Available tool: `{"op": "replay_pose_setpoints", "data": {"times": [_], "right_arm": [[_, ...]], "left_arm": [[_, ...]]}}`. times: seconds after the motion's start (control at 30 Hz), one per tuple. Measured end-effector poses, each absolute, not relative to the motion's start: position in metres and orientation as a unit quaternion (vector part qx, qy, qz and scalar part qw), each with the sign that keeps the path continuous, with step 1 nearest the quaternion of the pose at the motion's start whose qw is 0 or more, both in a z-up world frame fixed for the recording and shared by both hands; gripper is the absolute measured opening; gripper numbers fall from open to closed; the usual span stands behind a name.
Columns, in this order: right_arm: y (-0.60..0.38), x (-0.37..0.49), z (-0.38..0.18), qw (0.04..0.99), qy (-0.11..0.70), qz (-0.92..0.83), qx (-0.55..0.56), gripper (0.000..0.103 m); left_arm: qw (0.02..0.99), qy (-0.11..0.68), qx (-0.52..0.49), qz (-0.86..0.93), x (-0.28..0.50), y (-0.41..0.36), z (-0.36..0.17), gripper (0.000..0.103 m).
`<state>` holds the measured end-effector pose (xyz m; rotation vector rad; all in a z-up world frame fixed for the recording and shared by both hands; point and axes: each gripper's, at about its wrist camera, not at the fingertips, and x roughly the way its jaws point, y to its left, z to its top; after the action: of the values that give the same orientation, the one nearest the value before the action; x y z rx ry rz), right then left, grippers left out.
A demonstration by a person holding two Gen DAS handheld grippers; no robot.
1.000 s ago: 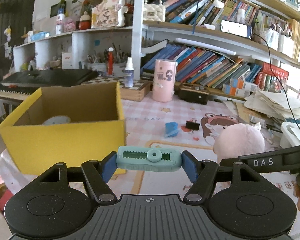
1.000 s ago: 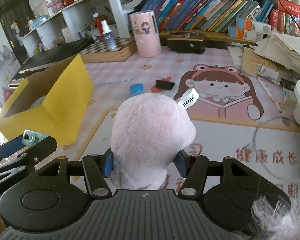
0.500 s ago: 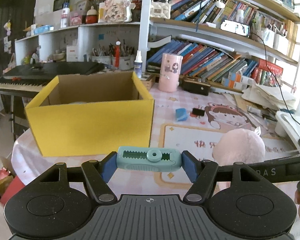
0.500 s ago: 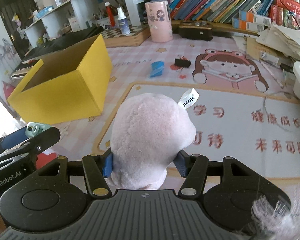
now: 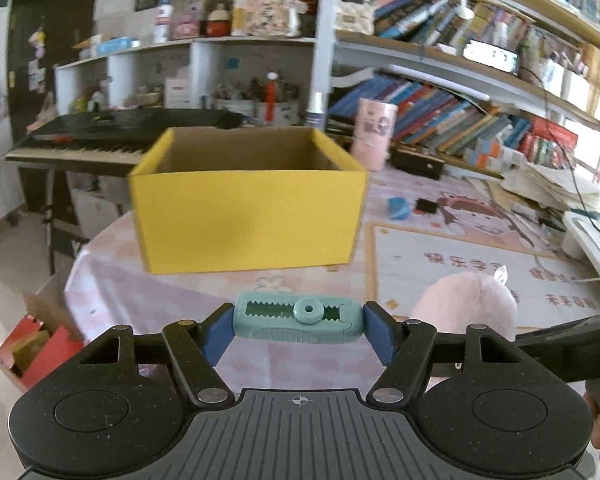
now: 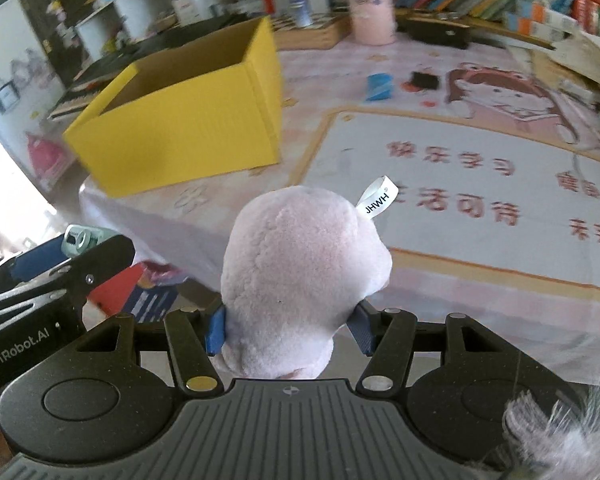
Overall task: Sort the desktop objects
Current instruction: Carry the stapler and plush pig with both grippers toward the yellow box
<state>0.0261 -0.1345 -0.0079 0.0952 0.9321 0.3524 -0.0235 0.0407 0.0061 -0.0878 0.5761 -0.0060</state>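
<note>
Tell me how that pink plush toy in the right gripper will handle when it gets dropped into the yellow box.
The pink plush toy looks soft: it bulges over the right gripper pads, so it probably squashes rather than slips. Its fluffy bulk suggests it is light for its size. Being rounded, it may roll a little, but it should land in the yellow box unharmed.
</note>
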Motion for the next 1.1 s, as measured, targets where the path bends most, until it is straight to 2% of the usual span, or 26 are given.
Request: {"op": "replay_pose_setpoints", "data": {"times": [0.5,1.1], "right_arm": [[-0.078,0.015,0.001,0.868,0.431,0.247,-0.006,0.057],[-0.067,0.019,0.010,0.878,0.407,0.251,-0.002,0.057]], "left_arm": [[0.961,0.259,-0.066,0.065,-0.045,0.080,0.014,0.069],[0.968,0.237,-0.050,0.060,-0.039,0.090,0.023,0.069]]}}
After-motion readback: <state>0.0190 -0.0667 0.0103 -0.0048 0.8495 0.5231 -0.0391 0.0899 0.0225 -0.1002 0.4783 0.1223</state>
